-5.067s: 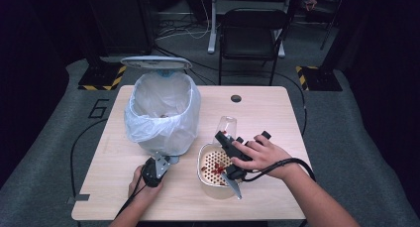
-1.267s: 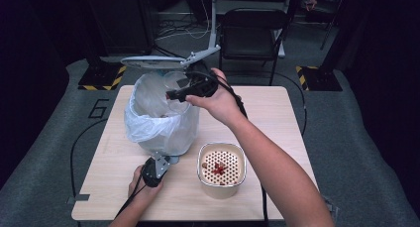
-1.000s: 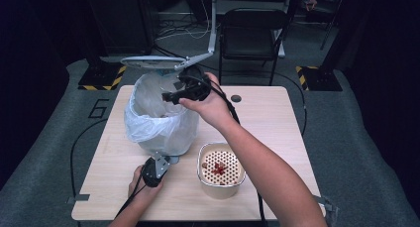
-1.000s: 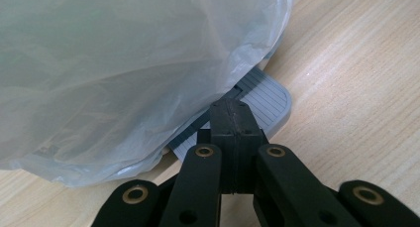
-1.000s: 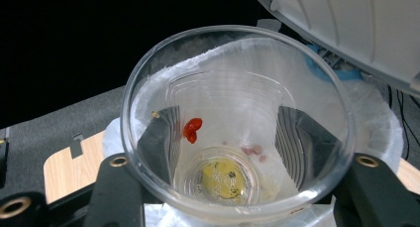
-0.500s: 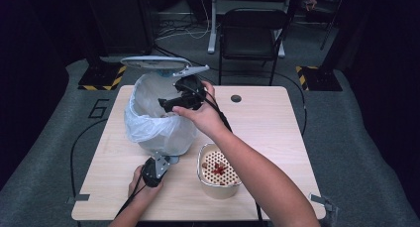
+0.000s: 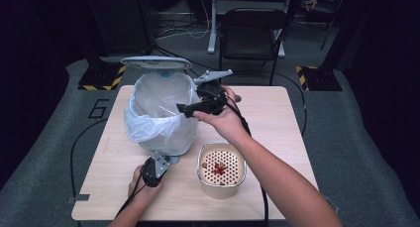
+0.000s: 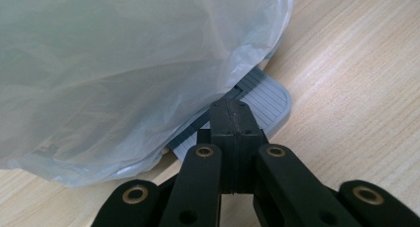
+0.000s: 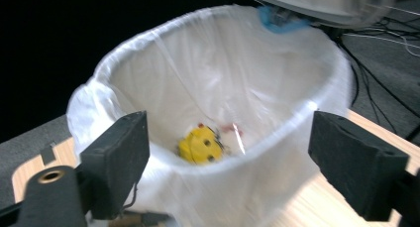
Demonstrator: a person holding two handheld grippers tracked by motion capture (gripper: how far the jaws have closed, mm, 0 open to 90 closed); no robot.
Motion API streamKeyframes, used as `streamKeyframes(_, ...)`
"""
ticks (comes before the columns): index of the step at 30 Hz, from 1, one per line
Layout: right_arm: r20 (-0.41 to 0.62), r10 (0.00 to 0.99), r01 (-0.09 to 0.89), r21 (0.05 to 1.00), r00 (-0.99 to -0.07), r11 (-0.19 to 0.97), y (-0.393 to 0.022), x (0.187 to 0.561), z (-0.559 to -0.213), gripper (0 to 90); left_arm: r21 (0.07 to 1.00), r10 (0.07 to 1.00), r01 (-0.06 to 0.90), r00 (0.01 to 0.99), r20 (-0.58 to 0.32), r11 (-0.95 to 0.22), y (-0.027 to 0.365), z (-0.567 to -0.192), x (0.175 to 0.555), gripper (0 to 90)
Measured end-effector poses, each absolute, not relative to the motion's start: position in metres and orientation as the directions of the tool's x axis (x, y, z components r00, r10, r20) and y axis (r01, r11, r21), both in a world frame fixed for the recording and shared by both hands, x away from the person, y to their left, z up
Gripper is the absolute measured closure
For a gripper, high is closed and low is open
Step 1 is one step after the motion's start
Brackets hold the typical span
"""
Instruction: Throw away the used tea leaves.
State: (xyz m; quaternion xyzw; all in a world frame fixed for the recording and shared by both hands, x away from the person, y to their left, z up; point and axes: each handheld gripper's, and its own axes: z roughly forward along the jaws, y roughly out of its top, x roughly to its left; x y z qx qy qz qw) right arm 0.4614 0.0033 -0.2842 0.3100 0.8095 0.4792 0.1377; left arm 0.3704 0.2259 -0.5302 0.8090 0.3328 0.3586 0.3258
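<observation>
A pedal bin [image 7: 158, 133] lined with a white plastic bag stands at the table's left, its lid [image 7: 156, 62] raised. My left gripper [image 7: 158, 162] is shut, and its tips [image 8: 233, 113] rest on the bin's grey pedal [image 8: 265, 100]. My right gripper [image 7: 184, 109] is held over the bin's right rim and points into it. Its jaws stand wide open with nothing between them [image 9: 237, 160]. Down in the bag [image 9: 223, 88] lies a yellow object [image 9: 200, 145] with small scraps beside it.
A beige container [image 7: 221, 183] with a perforated insert and red bits stands to the right of the bin, near the front edge. A small dark disc [image 7: 237, 98] lies behind the right hand. A chair [image 7: 252, 31] stands beyond the table.
My right gripper went from the beige container up to the bin, then sank and drew back toward the bin's right rim. The left gripper has stayed on the pedal, lid up.
</observation>
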Motion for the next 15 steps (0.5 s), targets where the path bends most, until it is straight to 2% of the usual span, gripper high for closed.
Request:
streamKeyframes(2,0.061,0.645,0.364,0.864,-0.762,0.348,-0.008,0.46,-0.285,17.6,0.773,0.78,0.316,0.524,0.342,-0.55,0.225,-0.531,0.37,90.0)
streamKeyframes(4,0.058,0.653,0.359,0.871,-0.755,0.336,-0.02,0.46,-0.288,17.8,0.774,0.778,0.299,0.513,0.362,-0.558,0.225,-0.532,0.371,90.0)
streamKeyframes(11,0.047,0.695,0.375,0.867,-0.718,0.329,-0.052,0.461,-0.295,18.8,0.775,0.779,0.306,0.521,0.35,-0.553,0.227,-0.53,0.371,90.0)
streamKeyframes(15,0.035,0.711,0.38,0.863,-0.702,0.333,-0.066,0.458,-0.297,19.8,0.789,0.789,0.319,0.531,0.309,-0.525,0.23,-0.53,0.371,90.0)
